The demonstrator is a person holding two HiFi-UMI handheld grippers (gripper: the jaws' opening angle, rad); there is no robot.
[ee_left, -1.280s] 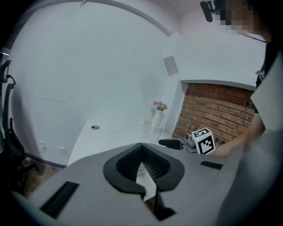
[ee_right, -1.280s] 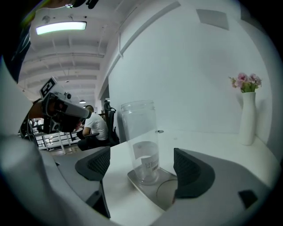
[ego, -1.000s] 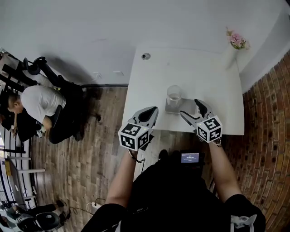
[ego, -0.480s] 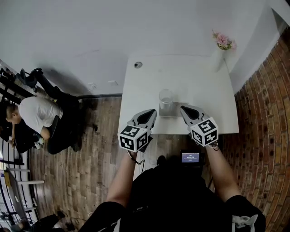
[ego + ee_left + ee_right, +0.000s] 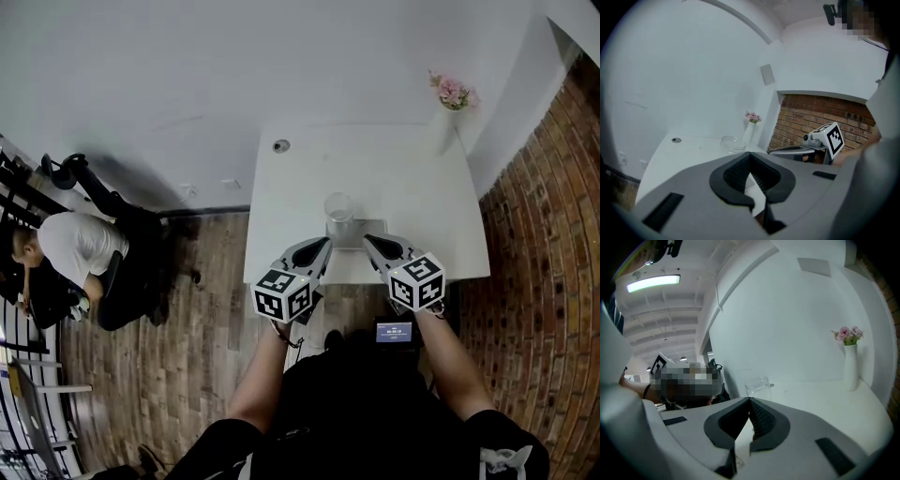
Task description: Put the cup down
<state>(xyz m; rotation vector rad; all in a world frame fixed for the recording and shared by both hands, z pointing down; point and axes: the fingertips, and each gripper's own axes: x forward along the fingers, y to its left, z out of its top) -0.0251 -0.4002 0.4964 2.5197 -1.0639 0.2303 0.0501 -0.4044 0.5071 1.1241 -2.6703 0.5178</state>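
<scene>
A clear glass cup (image 5: 338, 207) stands upright on a grey mat (image 5: 360, 234) near the front edge of the white table (image 5: 403, 178). Nothing holds it. My left gripper (image 5: 323, 243) is shut and empty, its tips just short of the mat's left side. My right gripper (image 5: 367, 239) is shut and empty too, at the mat's near right. In the left gripper view the cup (image 5: 732, 143) lies ahead beyond the closed left gripper (image 5: 750, 154). In the right gripper view the cup (image 5: 758, 386) sits just past the closed right gripper (image 5: 750, 400).
A white vase of pink flowers (image 5: 450, 96) stands at the table's far right corner. A round cable grommet (image 5: 280, 145) sits far left. A brick wall (image 5: 544, 244) runs along the right. A seated person (image 5: 70, 248) is on the left, a small screen (image 5: 394, 330) below the table edge.
My right gripper's jaws went from open to shut with nothing in them. Both grippers drew back from the cup towards the table's near edge. The cup stayed on the mat.
</scene>
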